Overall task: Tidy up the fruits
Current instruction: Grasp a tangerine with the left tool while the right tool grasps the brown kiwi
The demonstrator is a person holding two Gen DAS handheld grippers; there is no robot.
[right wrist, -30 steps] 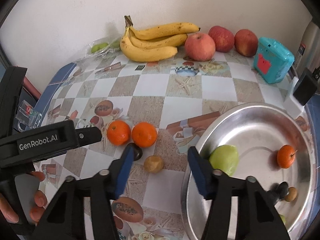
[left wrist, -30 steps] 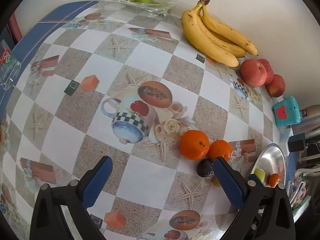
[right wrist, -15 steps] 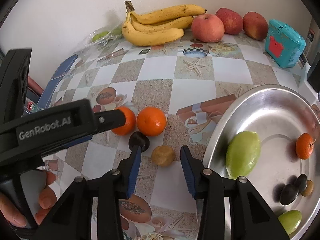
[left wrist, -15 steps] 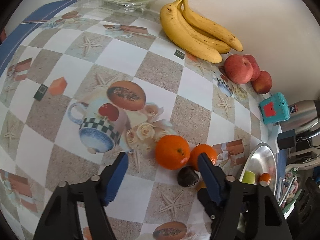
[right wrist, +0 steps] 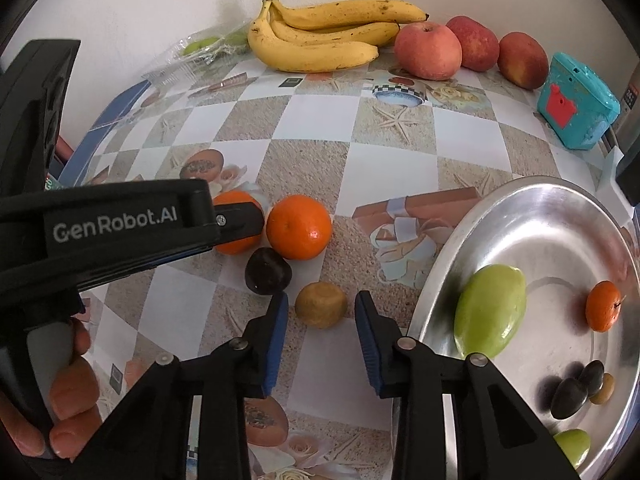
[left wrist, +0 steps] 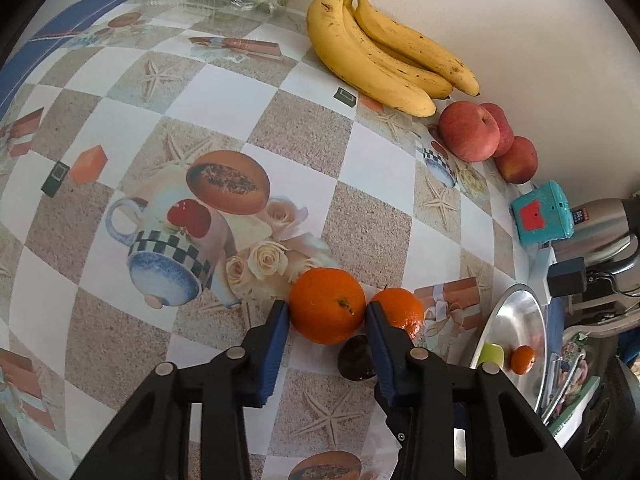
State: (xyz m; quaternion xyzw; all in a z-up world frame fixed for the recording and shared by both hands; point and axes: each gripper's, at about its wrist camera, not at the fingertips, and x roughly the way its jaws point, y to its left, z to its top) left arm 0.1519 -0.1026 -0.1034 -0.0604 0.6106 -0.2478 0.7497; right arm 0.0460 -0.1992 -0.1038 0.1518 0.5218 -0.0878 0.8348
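The left gripper [left wrist: 326, 318] has just been closing and now pinches a big orange [left wrist: 327, 305] on the table [left wrist: 224, 108]. The right gripper [right wrist: 320, 314] has been closing too, around a little brown fruit [right wrist: 321, 305], not touching yet. Behind it sit a dark plum [right wrist: 267, 271], then another orange [right wrist: 299, 233]. Bananas [right wrist: 320, 44] lie by the wall.

Probably a home kitchen: printed oilcloth table [left wrist: 224, 112] against a wall, steel thermos [left wrist: 596, 228], fruit on a metal tray [right wrist: 532, 216].

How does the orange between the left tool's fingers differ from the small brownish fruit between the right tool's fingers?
The orange is bright orange and bigger; the brownish fruit is dull yellow-brown and smaller. The orange fills the left tool; the brownish fruit leaves gaps inside the right tool. Both are round and rest on the tablecloth.
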